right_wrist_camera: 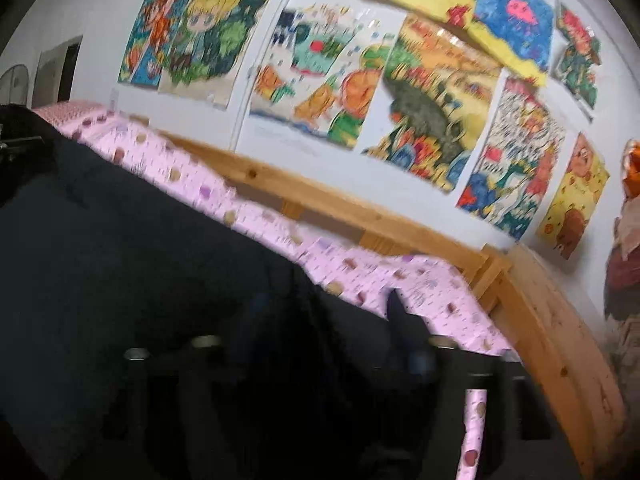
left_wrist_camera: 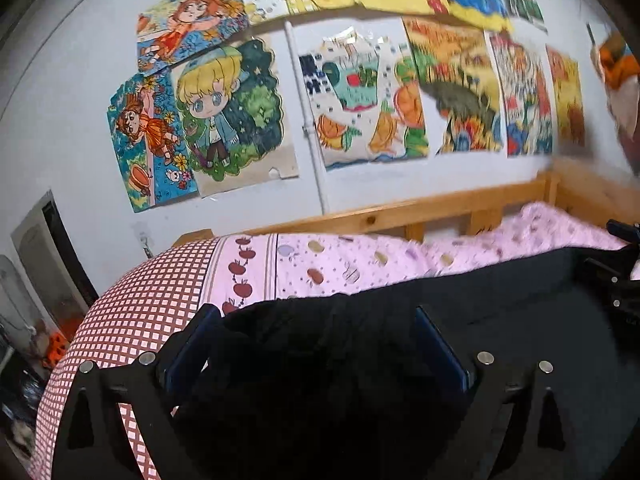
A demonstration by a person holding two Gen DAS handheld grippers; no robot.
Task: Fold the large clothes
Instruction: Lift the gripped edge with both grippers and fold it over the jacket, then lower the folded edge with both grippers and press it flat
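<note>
Black garment (left_wrist_camera: 500, 300) on bed (left_wrist_camera: 320, 268): soft, limp, bulky; grasp at hems. Left gripper (left_wrist_camera: 316, 344) released, cloth between; right gripper (right_wrist_camera: 324, 320) apparently released, blurred.

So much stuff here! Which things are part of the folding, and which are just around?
In the job: black garment, left gripper, right gripper.

Just around: pink bedsheet, checked pillow, wooden bed rail, wall drawings.

Black garment (right_wrist_camera: 140, 248) on pink bedsheet (right_wrist_camera: 360, 272)
</note>
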